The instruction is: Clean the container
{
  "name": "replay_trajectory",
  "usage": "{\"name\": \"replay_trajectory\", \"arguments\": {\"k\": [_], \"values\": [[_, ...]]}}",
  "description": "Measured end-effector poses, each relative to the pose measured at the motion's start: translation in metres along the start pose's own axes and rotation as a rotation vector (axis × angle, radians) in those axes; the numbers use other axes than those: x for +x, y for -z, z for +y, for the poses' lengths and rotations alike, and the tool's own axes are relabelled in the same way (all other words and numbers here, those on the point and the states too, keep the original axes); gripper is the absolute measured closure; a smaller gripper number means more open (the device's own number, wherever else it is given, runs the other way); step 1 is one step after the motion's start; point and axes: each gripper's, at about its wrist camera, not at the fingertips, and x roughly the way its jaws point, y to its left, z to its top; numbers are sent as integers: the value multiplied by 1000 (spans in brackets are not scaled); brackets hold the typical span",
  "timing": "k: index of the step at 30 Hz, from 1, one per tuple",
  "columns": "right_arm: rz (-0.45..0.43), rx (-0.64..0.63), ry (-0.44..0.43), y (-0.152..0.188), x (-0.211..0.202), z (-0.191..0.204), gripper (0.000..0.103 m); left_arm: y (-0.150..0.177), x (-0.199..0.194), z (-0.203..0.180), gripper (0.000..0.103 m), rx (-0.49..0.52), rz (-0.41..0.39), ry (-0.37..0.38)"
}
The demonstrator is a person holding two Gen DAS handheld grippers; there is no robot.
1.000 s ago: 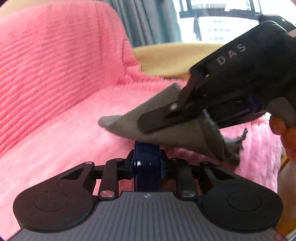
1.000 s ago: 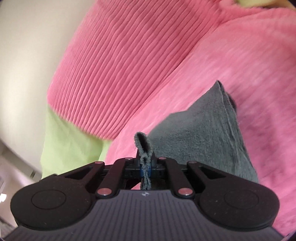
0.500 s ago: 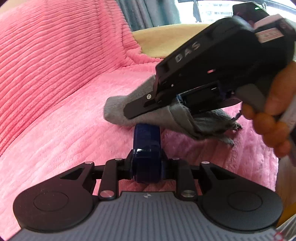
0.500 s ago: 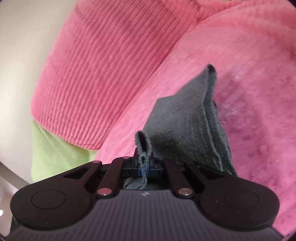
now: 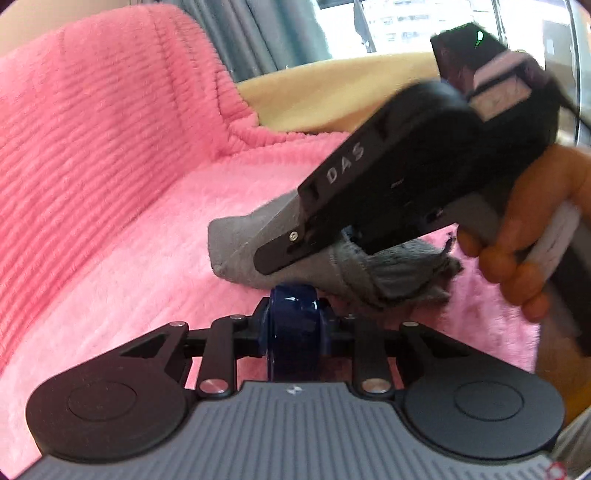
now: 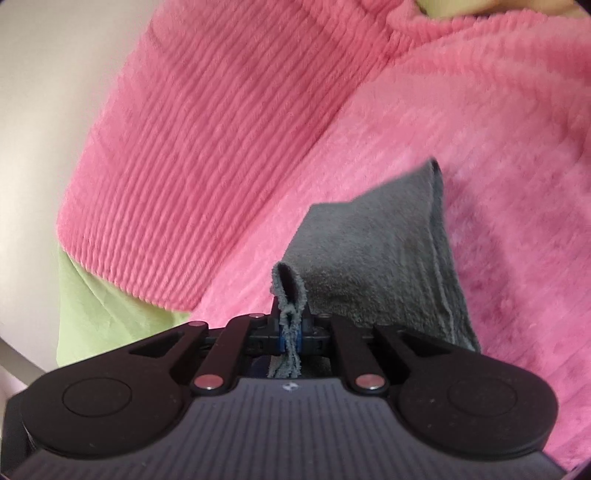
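Two handheld grippers meet over a pink blanket (image 5: 155, 236).
The left gripper (image 5: 293, 317) clamps a dark blue container (image 5: 293, 332). Just above it, the right gripper (image 5: 280, 251), held by a hand (image 5: 524, 236), grips a grey cloth (image 5: 369, 266) that touches the container's top. Behind lie a yellow cushion (image 5: 332, 92) and grey curtains (image 5: 266, 33).
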Motion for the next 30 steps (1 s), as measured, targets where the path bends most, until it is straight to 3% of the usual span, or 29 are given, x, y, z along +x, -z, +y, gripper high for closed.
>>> {"name": "replay_trajectory", "arguments": {"k": [4,6,10,13,19,23,30], "values": [[-93,-28,-33,-9,-26,7,98,-8,5,-3,74,-39,-105,-15],[-68,-31,-51,-10,-29,7,98,-8,11,-3,74,-66,-143,-24],[70,-103,-49,-2,-12,17,98,1,19,0,74,-122,-119,-6],[133,-124,-83,3,-4,24,100,8,12,4,74,-154,-56,10],[124,20,-142,4,4,1,103,16,10,13,74,-196,0,21],[93,24,-136,6,10,0,103,17,14,14,72,-195,7,12],[31,35,-3,3,14,-16,102,18,13,7,73,-151,16,8]]}}
